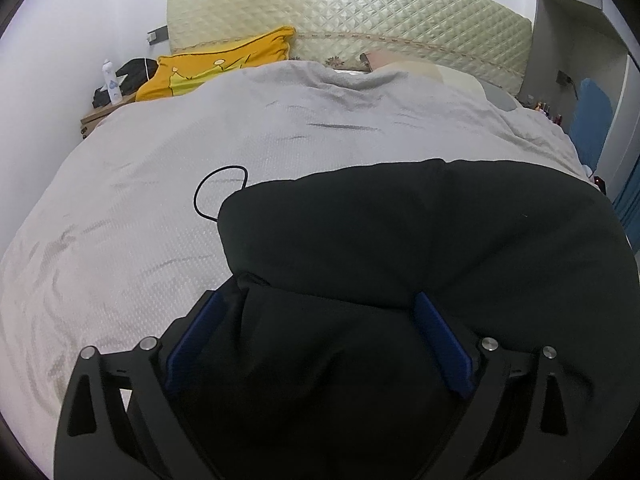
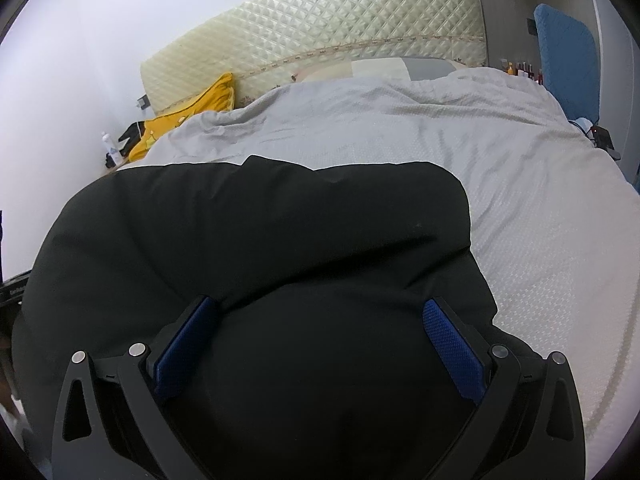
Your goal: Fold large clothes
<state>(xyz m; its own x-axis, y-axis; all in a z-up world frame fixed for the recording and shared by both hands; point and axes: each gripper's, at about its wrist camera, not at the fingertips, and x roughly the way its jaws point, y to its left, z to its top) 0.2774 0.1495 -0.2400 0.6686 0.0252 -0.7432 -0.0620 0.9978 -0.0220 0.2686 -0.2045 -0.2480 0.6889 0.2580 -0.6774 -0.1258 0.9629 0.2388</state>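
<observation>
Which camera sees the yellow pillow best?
The left wrist view: the yellow pillow looks big, with its printed pattern visible. In the right wrist view, the pillow is smaller and partly hidden behind the grey blanket.

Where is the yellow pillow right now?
The yellow pillow is at the far left of the bed, leaning against the quilted headboard, just behind the grey blanket in both views.

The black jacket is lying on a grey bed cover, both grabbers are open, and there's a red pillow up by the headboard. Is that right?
Almost. The pillow by the headboard is yellow, not red; the left wrist view shows it best. The rest holds: the black jacket lies on the grey bed cover, and the left gripper and right gripper both stand open.
</observation>
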